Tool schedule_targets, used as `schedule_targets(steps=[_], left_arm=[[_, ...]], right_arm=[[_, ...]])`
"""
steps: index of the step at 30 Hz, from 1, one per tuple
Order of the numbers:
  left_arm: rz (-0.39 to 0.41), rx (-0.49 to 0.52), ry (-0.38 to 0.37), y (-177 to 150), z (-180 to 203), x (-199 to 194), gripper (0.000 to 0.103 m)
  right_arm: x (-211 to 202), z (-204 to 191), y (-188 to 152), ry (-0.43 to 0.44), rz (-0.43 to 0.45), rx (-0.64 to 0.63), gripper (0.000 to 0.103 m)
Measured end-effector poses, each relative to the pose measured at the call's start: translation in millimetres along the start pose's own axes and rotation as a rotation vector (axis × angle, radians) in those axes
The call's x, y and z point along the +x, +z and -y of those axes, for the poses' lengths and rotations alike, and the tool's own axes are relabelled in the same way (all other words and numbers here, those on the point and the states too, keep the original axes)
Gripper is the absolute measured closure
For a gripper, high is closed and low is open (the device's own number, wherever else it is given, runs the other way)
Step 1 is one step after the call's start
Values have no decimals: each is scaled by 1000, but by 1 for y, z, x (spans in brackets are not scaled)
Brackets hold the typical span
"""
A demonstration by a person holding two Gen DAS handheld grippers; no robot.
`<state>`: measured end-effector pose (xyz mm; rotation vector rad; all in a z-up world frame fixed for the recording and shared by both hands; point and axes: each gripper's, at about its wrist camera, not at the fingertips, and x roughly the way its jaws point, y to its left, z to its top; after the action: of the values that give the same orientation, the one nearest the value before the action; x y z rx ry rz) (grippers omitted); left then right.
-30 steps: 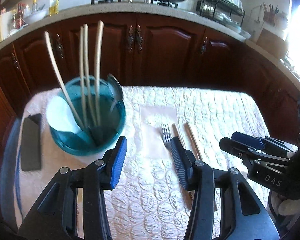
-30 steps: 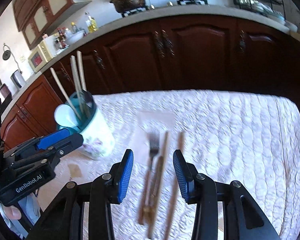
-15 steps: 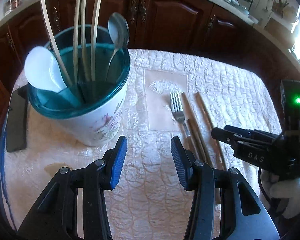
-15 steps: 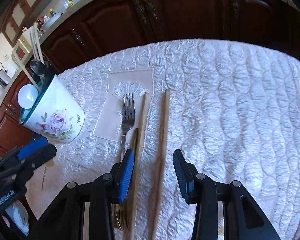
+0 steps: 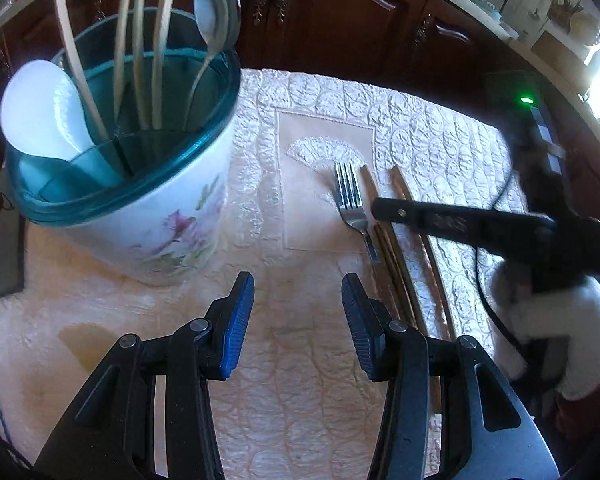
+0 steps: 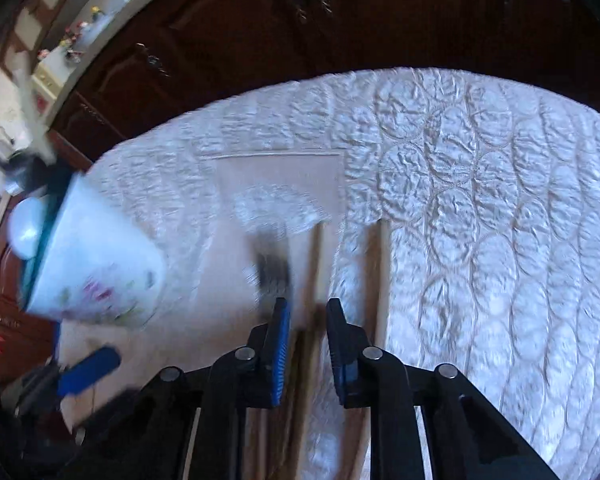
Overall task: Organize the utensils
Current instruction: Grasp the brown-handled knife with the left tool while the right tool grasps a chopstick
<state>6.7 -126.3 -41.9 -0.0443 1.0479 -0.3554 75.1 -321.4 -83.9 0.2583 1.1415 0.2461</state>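
Observation:
A white floral utensil holder with a teal rim (image 5: 148,208) stands at the left of the table, holding several pale wooden sticks, a metal spoon (image 5: 216,4) and a white spoon (image 5: 40,112). A metal fork (image 5: 350,204) and wooden chopsticks (image 5: 404,256) lie side by side on the quilted cloth. My left gripper (image 5: 298,320) is open and empty, low over the cloth in front of the holder. My right gripper (image 6: 307,344) hovers low over the fork (image 6: 274,276) and one chopstick (image 6: 314,280), its jaws narrowed around them with a gap still showing. The right wrist view is blurred.
The table is covered by a white quilted cloth (image 6: 480,200). A dark flat phone-like object (image 5: 6,252) lies at the table's left edge. Dark wooden cabinets (image 5: 340,12) stand behind the table. A yellowish stain (image 5: 84,344) marks the cloth near my left gripper.
My right gripper has come down over the fork and chopsticks and its jaws have narrowed. My left gripper has moved lower and closer to the holder.

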Motion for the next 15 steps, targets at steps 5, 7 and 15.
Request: schedule_targets(steps=[5, 7, 15], left_arm=[[-29, 6, -54, 4, 9, 8, 58], [-39, -3, -75, 7, 12, 13, 58], [-115, -37, -125, 19, 30, 49, 67]], right_arm=[[-2, 13, 3, 34, -3, 23, 97], [-10, 24, -5, 31, 1, 35, 98], [-30, 54, -25, 31, -2, 66, 98]])
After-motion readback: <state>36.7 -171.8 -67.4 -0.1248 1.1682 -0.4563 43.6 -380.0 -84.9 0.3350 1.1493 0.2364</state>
